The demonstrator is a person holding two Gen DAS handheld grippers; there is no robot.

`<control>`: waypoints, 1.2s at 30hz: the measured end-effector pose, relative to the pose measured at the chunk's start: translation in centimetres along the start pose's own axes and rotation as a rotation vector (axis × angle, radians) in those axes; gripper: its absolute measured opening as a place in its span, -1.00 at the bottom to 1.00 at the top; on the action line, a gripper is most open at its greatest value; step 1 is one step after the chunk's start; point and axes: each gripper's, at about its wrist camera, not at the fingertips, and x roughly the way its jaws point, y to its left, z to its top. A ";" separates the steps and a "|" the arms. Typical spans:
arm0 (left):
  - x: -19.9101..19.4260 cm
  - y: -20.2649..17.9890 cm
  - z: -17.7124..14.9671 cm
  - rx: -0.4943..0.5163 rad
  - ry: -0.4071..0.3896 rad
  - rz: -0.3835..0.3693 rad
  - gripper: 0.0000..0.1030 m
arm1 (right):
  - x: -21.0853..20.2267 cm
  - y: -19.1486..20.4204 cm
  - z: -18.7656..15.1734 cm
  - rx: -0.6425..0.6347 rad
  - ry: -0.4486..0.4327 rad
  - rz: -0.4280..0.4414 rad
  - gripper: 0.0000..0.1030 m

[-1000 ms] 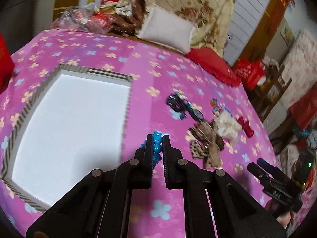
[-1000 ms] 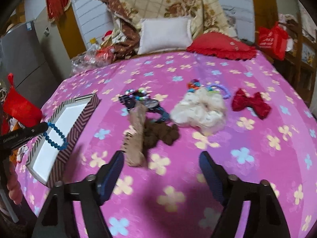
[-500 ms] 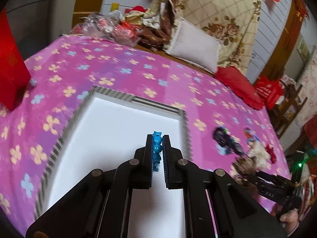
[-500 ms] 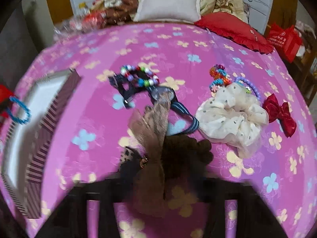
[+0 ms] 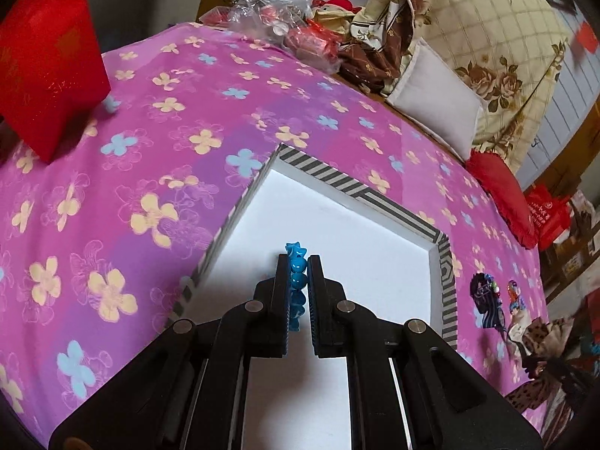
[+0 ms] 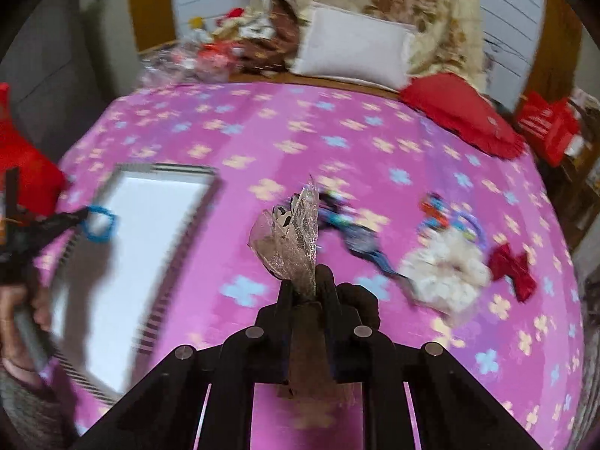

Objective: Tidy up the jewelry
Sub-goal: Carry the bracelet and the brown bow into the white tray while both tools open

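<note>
From my left wrist, my left gripper has its fingers closed on the blue bead bracelet, which stands pinched between them with its star bead at the tips. It hangs over the white inside of the striped-rim tray, toward the tray's far half and not yet set down. The tray lies on the pink flowered bed, and nothing else shows in the part of it I can see. Past the tray's right rim, near the bed's right edge, a dark beaded piece and other items wait in a loose pile.

From my right wrist, my right gripper has its fingers clamped on the brown gauzy bow, lifted clear of the bed with its sheer loops standing up above the tips. The view is blurred, so finer detail is lost. To the left lies the tray, with the bracelet in my other gripper over its near left side. To the right on the bed lie a dark blue piece, a cream scrunchie with a coloured bead bracelet just beyond it, and a red bow toward the right edge.

I judge the sorting barely begun: two pieces are in hand, none visibly placed, and at least four remain on the bed.
</note>
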 end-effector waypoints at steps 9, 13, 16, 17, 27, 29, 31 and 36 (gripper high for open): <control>-0.2 2.1 0.9 -0.071 0.027 -0.014 -0.85 | 2.9 11.3 4.5 -0.034 0.053 0.232 -0.73; -1.4 2.8 1.3 -0.101 0.016 -0.078 -0.66 | 6.5 14.8 5.8 -0.024 0.090 0.265 -0.73; -2.5 3.6 1.7 -0.125 -0.006 -0.103 -0.64 | 10.4 16.1 6.4 0.001 0.149 0.272 -0.71; -2.7 3.9 1.9 -0.134 -0.012 -0.106 -0.63 | 11.3 16.2 6.4 0.001 0.166 0.262 -0.68; -4.1 7.1 2.6 -0.221 -0.057 -0.030 -0.62 | 9.2 19.6 5.6 -0.192 0.025 0.171 -0.27; -4.3 7.6 2.5 -0.228 -0.067 0.001 -0.62 | 8.6 21.4 5.1 -0.253 0.024 0.206 -0.27; -4.5 8.0 2.4 -0.233 -0.079 0.030 -0.62 | 9.2 23.3 4.5 -0.311 0.082 0.261 -0.27; -4.4 8.3 2.4 -0.225 -0.088 0.059 -0.62 | 12.4 25.5 3.9 -0.337 0.167 0.257 -0.28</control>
